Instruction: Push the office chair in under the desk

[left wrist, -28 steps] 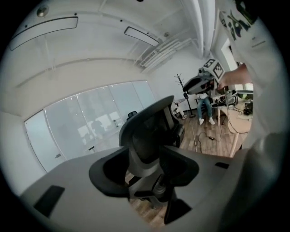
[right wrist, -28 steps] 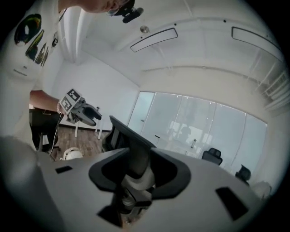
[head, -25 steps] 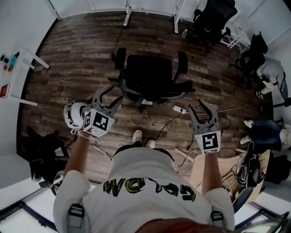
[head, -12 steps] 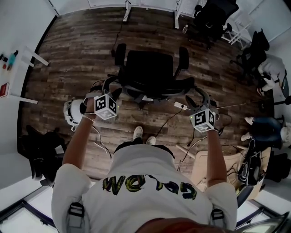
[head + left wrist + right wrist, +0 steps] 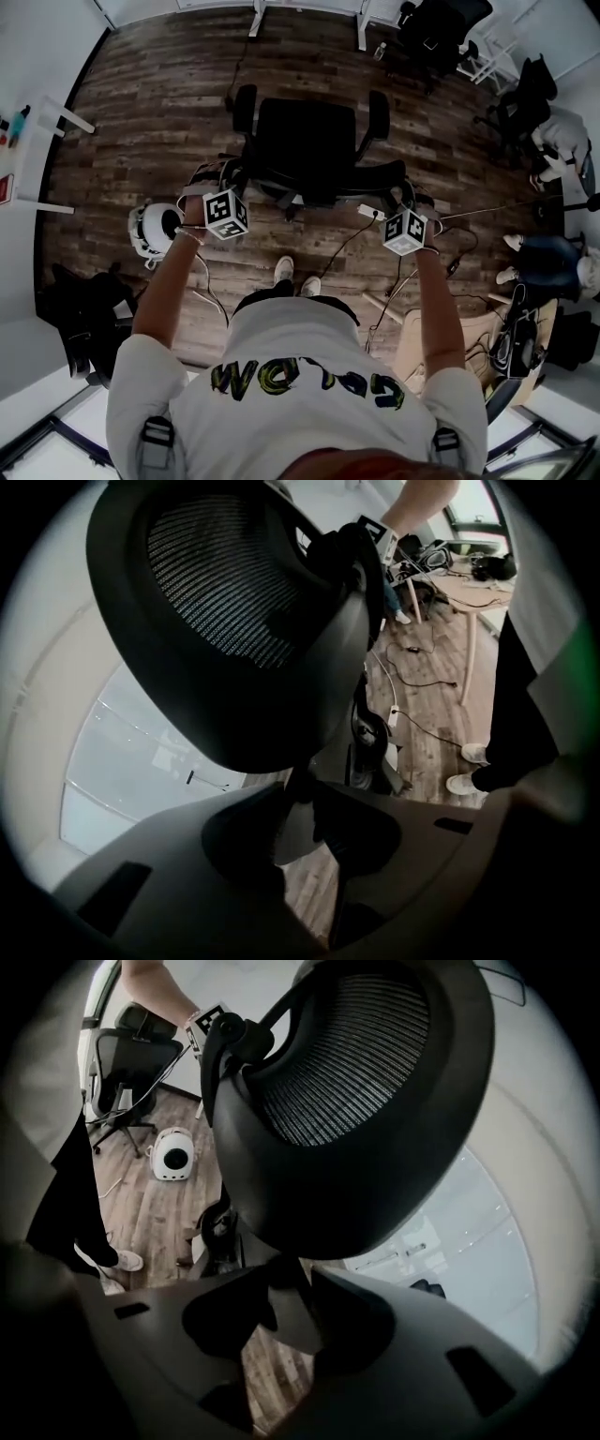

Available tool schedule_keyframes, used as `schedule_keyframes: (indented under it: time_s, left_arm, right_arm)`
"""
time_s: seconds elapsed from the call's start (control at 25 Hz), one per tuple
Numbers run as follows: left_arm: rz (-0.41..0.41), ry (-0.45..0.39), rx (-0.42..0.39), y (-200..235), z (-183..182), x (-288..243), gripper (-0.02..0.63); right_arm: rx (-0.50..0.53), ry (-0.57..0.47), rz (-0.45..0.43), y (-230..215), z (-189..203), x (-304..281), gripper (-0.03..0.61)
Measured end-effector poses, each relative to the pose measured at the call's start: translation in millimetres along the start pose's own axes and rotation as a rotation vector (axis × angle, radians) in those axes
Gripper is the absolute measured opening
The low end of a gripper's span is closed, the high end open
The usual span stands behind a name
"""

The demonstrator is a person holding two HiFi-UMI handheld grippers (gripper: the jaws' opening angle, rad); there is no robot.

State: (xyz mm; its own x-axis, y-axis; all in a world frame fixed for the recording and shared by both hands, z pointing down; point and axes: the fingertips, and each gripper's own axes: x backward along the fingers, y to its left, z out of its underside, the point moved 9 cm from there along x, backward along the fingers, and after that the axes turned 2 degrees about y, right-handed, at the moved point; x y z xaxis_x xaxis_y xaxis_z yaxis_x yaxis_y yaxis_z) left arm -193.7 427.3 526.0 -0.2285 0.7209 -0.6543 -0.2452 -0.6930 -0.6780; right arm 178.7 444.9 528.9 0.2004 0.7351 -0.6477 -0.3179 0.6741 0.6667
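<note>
The office chair (image 5: 314, 141) stands on the wood floor (image 5: 141, 112), out in the open. Its seat faces away from the person, and its black mesh backrest (image 5: 234, 602) is turned toward them. It is well apart from the desk, of which only the white legs (image 5: 362, 33) show at the far edge of the head view, so the chair is not yet under it.

The left gripper (image 5: 299, 794) meets the backrest's rim on the person's left side. Its jaws are drawn nearly together, and their tips appear to nip the frame's edge, with only a thin wedge of light behind them. The right gripper (image 5: 289, 1267) does the same on the opposite side, pressed onto the rim at its tips. Holding the frame at both ends and at the same height looks deliberate. That way a forward shove should roll the chair straight rather than swivel it. Both arms reach out ahead of the torso, which suits a push.

The person's light shoes (image 5: 295, 279) are just behind the chair's base. A white power strip (image 5: 370, 213) and loose cables (image 5: 342, 253) lie on the floor close to the wheels on the right, and they could snag a caster. A white round appliance (image 5: 153, 231) sits on the floor to the left, beside the left forearm. More dark chairs (image 5: 441, 33) are parked at the far right.
</note>
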Motion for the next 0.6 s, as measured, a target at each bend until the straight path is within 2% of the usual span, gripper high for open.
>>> schedule_keyframes:
  time_s: [0.12,0.32,0.6]
  left_arm:
    - [0.007,-0.032,0.022,5,0,-1,0.109]
    - [-0.001,-0.046,-0.003,10,3,-14,0.110]
    - [-0.015,-0.010,-0.014,32,-4,-40,0.109]
  right_arm:
    - [-0.008,-0.001,0.015,-3,2,-3,0.153]
    - [-0.022,0.035,0.024,-10,0,-14,0.150]
    - [-0.026,0.081,0.026,-31,-6,-35,0.147]
